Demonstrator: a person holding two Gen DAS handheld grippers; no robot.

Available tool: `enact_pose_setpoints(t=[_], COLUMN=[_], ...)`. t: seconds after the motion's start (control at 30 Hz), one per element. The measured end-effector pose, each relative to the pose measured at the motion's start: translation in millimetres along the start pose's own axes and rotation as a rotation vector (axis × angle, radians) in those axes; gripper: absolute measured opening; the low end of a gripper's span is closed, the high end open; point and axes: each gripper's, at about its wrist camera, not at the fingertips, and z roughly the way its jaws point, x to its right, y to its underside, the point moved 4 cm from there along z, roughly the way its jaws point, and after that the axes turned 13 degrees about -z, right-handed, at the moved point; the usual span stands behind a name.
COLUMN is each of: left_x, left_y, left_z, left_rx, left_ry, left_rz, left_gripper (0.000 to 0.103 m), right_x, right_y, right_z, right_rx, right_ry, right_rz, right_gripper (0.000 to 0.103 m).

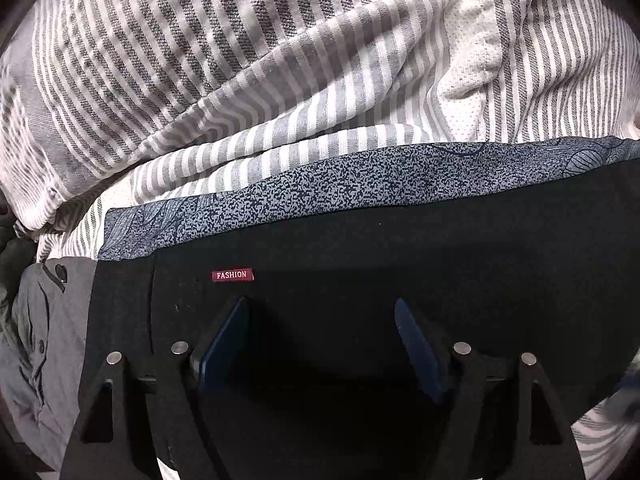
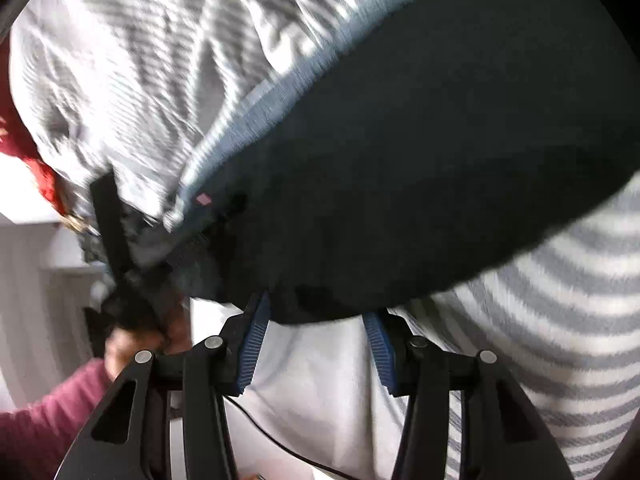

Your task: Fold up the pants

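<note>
Blue-padded fingers point(image 1: 224, 344) of the left gripper point(image 1: 322, 320): spread wide over the black pants point(image 1: 360, 248), nothing pinched between them, cloth lying flat beneath and ahead of the tips. Red "FASHION" label point(image 1: 233, 275): sewn on the pants, just ahead of the left finger. Blue speckled fabric point(image 1: 360, 172): showing as a band along the pants' far edge, beyond the tips. Striped bedding point(image 1: 240, 60): support surface, rumpled, farther ahead. Grey garment point(image 1: 44, 320): off to the left side, apart from the work. Right gripper point(image 2: 318, 320): jaws parted, holding nothing; the pants' near rounded edge sits just past its tips, view blurred. Handling note, as judgement: the fold appears laid; keep both claws spread clear of the cloth, then press and smooth the folded edge without dragging it.
</note>
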Motion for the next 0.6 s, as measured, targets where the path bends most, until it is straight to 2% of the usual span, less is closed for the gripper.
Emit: enact_pose_setpoints(t=[0.07, 0.13, 0.27, 0.4, 0.43, 0.47, 0.53, 0.57, 0.6], left_x=[-5, -5, -4, -7, -6, -5, -3, -3, -1], left_y=[-3, -4, -4, -6, -5, -4, -4, -5, -5], left_z=[9, 10, 7, 11, 11, 10, 9, 8, 3], left_rx=[-0.01, -0.017, -0.015, -0.007, -0.005, -0.005, -0.014, -0.023, -0.033], left_ry=[0.006, 0.009, 0.011, 0.014, 0.012, 0.011, 0.011, 0.011, 0.012], left_rz=[-0.001, -0.003, -0.001, 0.01, 0.014, 0.016, 0.015, 0.011, 0.007], left_gripper=[0.076, 0.076, 0.076, 0.078, 0.078, 0.078, 0.078, 0.078, 0.078], right_x=[-7, -12, -19, -31, -35, -40, -46, -48, -50], right_y=[-12, -19, -9, 5, 5, 5, 0, -1, -1], right_z=[-7, -2, 21, 59, 65, 70, 69, 64, 59], right_rx=[0.038, 0.033, -0.054, -0.136, -0.148, -0.157, -0.156, -0.16, -0.164], right_ry=[-0.027, -0.033, -0.019, -0.046, -0.061, -0.077, -0.093, -0.117, -0.142], right_rz=[-0.028, -0.056, -0.174, -0.247, -0.248, -0.242, -0.224, -0.21, -0.207], right_gripper=[0.053, 0.056, 0.059, 0.059, 0.054, 0.038, 0.023, 0.016, 0.015])
